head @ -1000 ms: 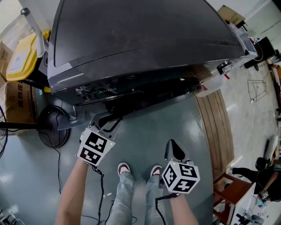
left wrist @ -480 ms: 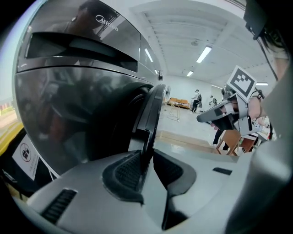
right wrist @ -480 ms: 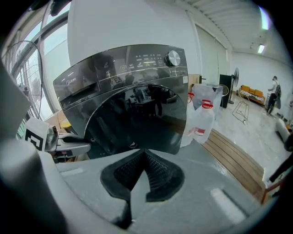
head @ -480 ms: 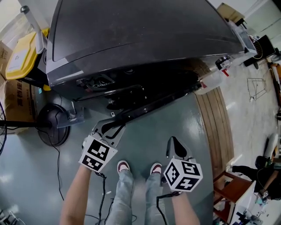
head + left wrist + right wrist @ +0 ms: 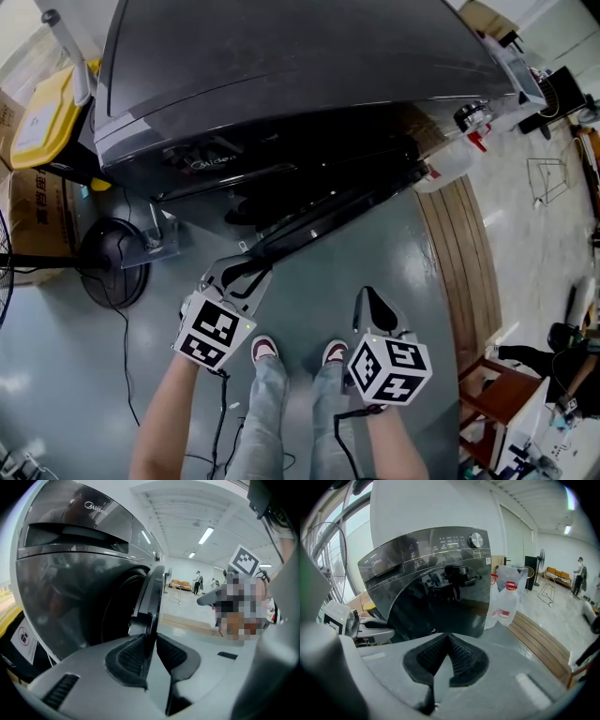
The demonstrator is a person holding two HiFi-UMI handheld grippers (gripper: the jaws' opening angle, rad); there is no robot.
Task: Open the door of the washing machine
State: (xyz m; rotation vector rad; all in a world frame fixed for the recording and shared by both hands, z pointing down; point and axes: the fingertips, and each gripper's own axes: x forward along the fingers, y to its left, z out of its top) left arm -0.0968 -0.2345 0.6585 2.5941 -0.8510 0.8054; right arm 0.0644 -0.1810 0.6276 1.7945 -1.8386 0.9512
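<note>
The dark grey washing machine [image 5: 281, 75] fills the top of the head view, and its round door [image 5: 328, 211] stands swung partly out from the front. My left gripper [image 5: 242, 269] holds the door's free edge. In the left gripper view that edge [image 5: 152, 592] runs between the pads, and the jaws of the left gripper [image 5: 151, 644] have just been closing on it. My right gripper [image 5: 373, 302] hangs apart from the machine, lower right, above the floor. In the right gripper view its pads [image 5: 459, 656] meet with nothing between them, facing the door's dark glass [image 5: 440, 606].
A yellow container [image 5: 42, 112], a cardboard box [image 5: 37, 220] and a fan base [image 5: 112, 262] stand left of the machine. A plastic jug [image 5: 450, 159] and wooden boards [image 5: 459, 272] lie to its right. The person's shoes [image 5: 265, 350] are just below the grippers, and a red stool [image 5: 487, 394] is at lower right.
The door has swung farther out from the machine's front. My left gripper has come back toward the person with the door's edge. The right gripper has stayed put.
</note>
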